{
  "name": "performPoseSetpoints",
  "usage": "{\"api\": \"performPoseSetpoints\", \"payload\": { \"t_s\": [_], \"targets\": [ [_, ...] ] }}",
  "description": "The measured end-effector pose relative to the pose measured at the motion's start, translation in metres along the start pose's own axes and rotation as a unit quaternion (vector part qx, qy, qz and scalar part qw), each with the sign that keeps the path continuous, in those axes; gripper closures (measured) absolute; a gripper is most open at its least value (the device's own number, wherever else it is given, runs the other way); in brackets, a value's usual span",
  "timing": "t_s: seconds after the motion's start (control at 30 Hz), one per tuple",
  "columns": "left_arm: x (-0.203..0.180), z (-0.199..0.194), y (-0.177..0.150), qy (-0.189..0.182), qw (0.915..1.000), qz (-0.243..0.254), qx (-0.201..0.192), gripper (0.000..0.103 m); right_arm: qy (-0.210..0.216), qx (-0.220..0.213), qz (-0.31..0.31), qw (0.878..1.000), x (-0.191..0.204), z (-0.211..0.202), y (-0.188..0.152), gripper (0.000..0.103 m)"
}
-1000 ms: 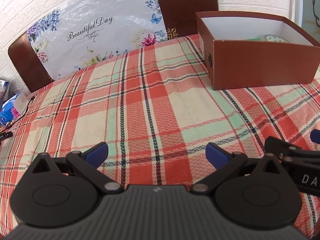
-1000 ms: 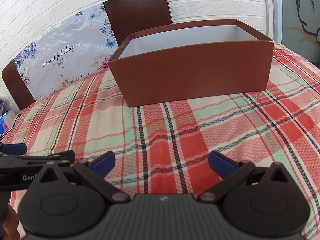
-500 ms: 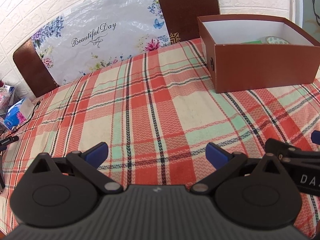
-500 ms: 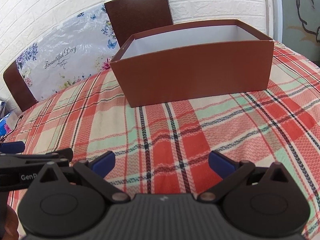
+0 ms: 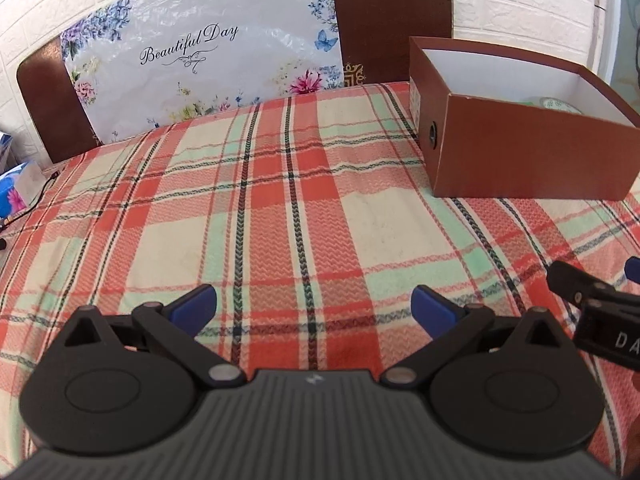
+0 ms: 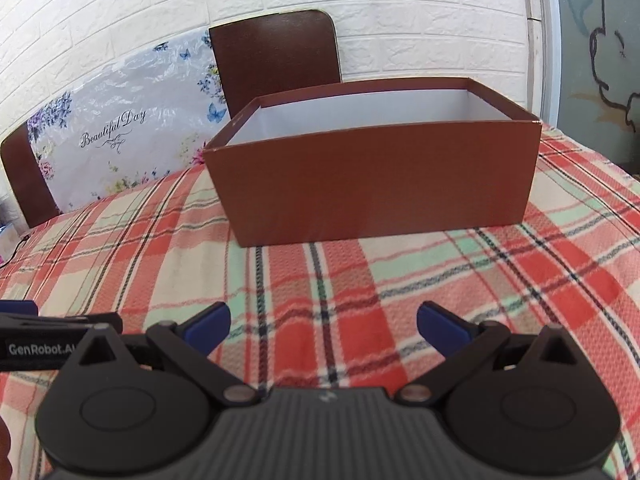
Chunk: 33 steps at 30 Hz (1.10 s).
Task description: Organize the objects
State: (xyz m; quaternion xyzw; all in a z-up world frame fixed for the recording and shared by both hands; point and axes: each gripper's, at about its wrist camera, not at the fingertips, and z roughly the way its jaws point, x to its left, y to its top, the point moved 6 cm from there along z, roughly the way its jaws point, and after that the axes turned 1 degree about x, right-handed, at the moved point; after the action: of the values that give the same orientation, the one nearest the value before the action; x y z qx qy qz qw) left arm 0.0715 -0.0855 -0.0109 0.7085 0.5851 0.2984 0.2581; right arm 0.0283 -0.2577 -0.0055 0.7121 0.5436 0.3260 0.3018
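Right wrist view gives us the brown box (image 6: 376, 184) straight ahead, open-topped with a white lining, sitting on the plaid tablecloth (image 6: 440, 280) toward the far side of the table. From this angle we cannot see what lies inside it. In the left wrist view the same box (image 5: 520, 160) stands off to our right, and a pale green patterned object (image 5: 558, 105) peeks above its near wall, too hidden for us to name. Our right gripper (image 6: 322, 322) hangs over the cloth short of the box, its blue-tipped fingers (image 6: 208, 322) spread wide with only cloth between them. Our left gripper (image 5: 314, 306) sits just beside it, fingers (image 5: 434, 308) likewise released and empty. Behind the table we see a brown chair (image 6: 276, 58) and a floral "Beautiful Day" bag (image 5: 200, 60) leaning against the white brick wall (image 6: 400, 20). A blue tissue pack (image 5: 16, 194) lies at the table's left edge.
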Motion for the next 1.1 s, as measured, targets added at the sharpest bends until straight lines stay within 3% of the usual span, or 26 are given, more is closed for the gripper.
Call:
{"api": "performPoseSetpoints", "payload": {
  "t_s": [0.27,0.47,0.67,1.1],
  "targets": [
    [-0.039,0.015,0.029,0.009,0.9989,0.042,-0.016,0.000,-0.008,-0.040,-0.038,0.998,-0.011,0.019,0.018,0.000],
    [-0.051,0.021,0.037,-0.002,0.9985,0.055,-0.007,0.000,-0.004,-0.009,-0.011,1.000,-0.033,0.034,0.021,0.000],
    [-0.041,0.014,0.038,0.010,0.9991,0.042,-0.005,0.000,-0.011,0.014,0.039,0.999,-0.054,0.034,0.022,0.000],
    [-0.011,-0.014,0.023,0.042,0.9987,0.026,-0.011,0.000,-0.012,0.019,0.019,1.000,-0.026,-0.005,0.014,0.000]
  ]
}}
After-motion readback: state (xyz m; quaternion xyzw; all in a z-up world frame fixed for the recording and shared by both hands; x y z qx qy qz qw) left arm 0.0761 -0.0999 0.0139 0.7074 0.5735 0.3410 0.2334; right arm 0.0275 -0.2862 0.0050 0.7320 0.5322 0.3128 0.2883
